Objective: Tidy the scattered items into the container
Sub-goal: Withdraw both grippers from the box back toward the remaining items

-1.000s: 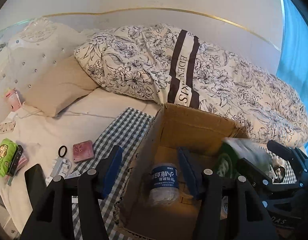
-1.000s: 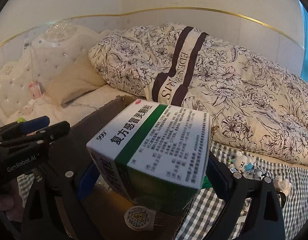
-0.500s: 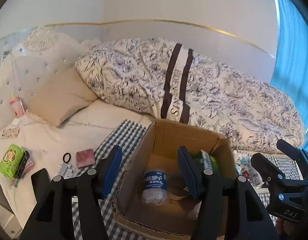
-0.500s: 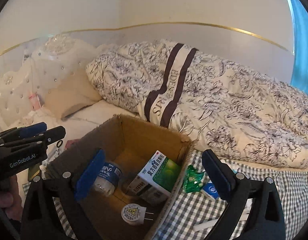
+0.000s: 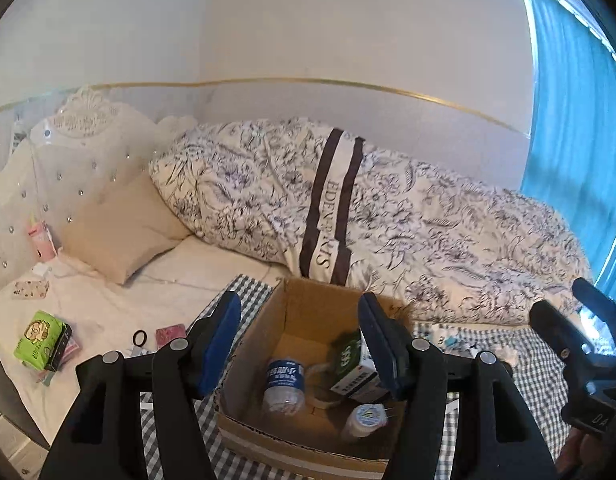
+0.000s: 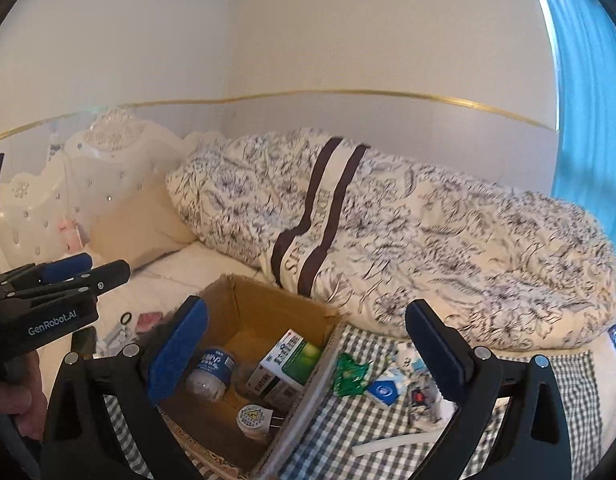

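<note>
**Box half filled, both tongs empty above it**

While both grippers hung above the bed, the cardboard box (image 6: 244, 320) sat open-topped on the checked cloth (image 6: 339, 432), its far wall close against the floral duvet (image 6: 447, 240) whose brown stripe read "EDEN PARIS". The right gripper (image 6: 306, 344) was spread wide and held nothing; the left gripper (image 5: 300, 344) was likewise parted and empty, with "GenRobot.AI" legible on its side in the right view. Inside the box lay a water bottle (image 6: 212, 372) with a blue label, a green-and-white medicine carton (image 6: 286, 368) leaning on the right wall, and a round white plug (image 6: 252, 418) near the front. Right of the box, free cloth held a green wrapper (image 6: 349, 374), a blue-and-white packet (image 6: 383, 390) and a white stick (image 6: 391, 444). Left, on the sheet, lay a black hair tie (image 5: 140, 337), a pink card (image 5: 170, 334) and a green tissue pack (image 5: 40, 340).
</note>
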`<state>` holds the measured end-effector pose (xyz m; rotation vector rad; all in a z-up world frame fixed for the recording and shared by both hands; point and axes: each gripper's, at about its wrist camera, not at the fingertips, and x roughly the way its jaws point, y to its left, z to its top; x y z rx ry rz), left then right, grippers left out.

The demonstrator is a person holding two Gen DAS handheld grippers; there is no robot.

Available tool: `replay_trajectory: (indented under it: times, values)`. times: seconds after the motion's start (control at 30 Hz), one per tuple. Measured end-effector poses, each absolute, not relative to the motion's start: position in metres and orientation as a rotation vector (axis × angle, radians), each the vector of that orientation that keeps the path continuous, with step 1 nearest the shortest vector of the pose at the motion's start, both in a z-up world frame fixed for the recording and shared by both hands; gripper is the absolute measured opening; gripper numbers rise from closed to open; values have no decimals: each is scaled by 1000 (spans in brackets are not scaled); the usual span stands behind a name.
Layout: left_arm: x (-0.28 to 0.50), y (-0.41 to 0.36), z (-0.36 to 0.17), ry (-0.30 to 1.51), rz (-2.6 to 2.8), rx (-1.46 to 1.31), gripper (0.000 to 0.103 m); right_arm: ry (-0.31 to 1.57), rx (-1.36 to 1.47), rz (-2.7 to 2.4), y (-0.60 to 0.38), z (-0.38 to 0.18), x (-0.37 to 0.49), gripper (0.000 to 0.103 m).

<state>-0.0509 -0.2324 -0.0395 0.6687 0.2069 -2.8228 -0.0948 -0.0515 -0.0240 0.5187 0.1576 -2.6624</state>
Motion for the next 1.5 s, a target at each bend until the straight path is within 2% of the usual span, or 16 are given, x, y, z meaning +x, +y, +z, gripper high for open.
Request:
replay_trajectory:
  times: [0.13, 0.27, 0.47, 0.6, 0.73, 0.8, 1.17, 1.5]
  values:
    - [-39, -216, -26, 203, -2839, 624, 68, 126, 453, -2698, -31, -6, -76, 103]
    - [-30, -199, -15, 212, -2865, 595, 78, 119, 418, -2724, -7, 8, -63, 103]
    - [-20, -170, -5, 169, -2909, 563, 81, 118, 354, -2785, 35, 26, -40, 103]
    - [-13, -152, 2, 156, -2929, 538, 91, 87, 336, -2821, 61, 33, -30, 103]
    - [-9, -134, 7, 140, -2947, 517, 96, 79, 335, -2849, 80, 37, -23, 103]
    - [-7, -126, 9, 123, -2943, 506, 103, 75, 332, -2860, 90, 39, -19, 103]
    - [-9, -96, 20, 122, -2977, 461, 103, 75, 324, -2930, 129, 47, -6, 103]
    - [-38, -68, -1, 74, -3023, 557, 103, 83, 350, -2966, 152, 41, -12, 103]
